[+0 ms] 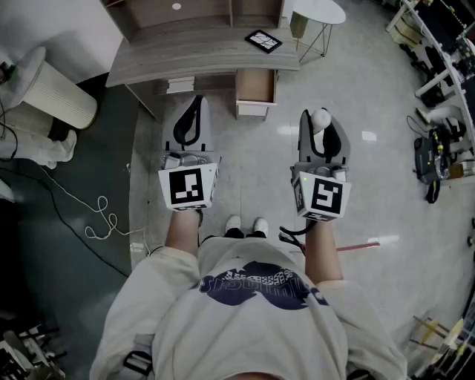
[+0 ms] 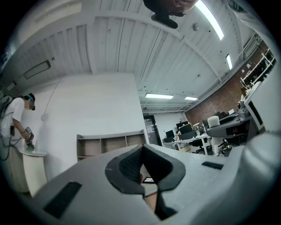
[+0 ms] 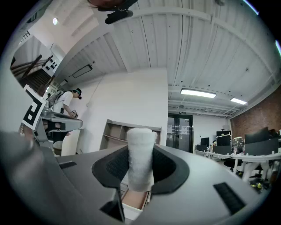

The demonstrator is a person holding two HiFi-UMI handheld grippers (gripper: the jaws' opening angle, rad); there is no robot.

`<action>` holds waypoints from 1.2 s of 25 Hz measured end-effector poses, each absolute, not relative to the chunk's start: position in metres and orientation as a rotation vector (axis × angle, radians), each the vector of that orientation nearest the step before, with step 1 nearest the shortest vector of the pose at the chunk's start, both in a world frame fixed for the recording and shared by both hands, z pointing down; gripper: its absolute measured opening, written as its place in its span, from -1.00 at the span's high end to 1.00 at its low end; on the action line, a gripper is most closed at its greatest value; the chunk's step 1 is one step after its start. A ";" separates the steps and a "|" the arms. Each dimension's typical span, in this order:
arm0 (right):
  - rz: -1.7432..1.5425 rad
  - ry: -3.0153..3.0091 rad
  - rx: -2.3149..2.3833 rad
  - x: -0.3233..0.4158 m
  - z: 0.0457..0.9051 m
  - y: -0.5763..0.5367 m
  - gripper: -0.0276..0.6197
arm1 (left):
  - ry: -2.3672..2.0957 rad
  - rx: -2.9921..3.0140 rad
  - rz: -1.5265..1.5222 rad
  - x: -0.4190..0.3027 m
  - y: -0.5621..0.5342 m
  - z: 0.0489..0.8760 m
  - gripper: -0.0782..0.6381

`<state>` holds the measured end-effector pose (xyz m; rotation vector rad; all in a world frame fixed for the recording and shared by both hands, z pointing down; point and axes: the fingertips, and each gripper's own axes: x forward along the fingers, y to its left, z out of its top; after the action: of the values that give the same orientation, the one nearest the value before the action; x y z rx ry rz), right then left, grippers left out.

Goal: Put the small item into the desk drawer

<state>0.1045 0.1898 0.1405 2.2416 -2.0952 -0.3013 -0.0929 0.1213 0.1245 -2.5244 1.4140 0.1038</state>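
Note:
My right gripper (image 1: pixel 321 125) is shut on a small white fuzzy cylinder (image 1: pixel 320 118), which stands upright between the dark pads (image 3: pixel 166 169) in the right gripper view (image 3: pixel 140 159). The wooden desk drawer (image 1: pixel 255 88) stands pulled open under the grey desk (image 1: pixel 194 53), ahead of and between the two grippers. Its inside shows just below the cylinder (image 3: pixel 134 200). My left gripper (image 1: pixel 192 113) is held level to the left of the drawer. Its jaws meet at the tips with nothing between them (image 2: pixel 142 163).
A black-and-white marker tile (image 1: pixel 263 40) lies on the desk top. A white round side table (image 1: pixel 319 12) stands to the desk's right and a white ribbed bin (image 1: pixel 53 92) to its left. A cable (image 1: pixel 100 215) trails on the floor at the left. Equipment (image 1: pixel 434 159) crowds the right edge.

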 end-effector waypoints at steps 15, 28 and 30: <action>-0.270 -2.110 2.215 0.101 0.147 0.192 0.52 | 1.433 -2.524 0.086 -0.098 0.123 0.130 0.76; -0.198 -2.202 2.208 0.111 0.146 0.196 0.50 | 1.455 -2.521 0.088 -0.096 0.128 0.127 0.76; -0.199 -2.204 2.209 0.115 0.146 0.198 0.50 | 1.455 -2.521 0.082 -0.091 0.129 0.127 0.76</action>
<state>0.1150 0.1982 0.1460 2.2087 -2.2037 -0.1987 -0.0913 0.1290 0.1274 -2.5207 1.4554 0.0823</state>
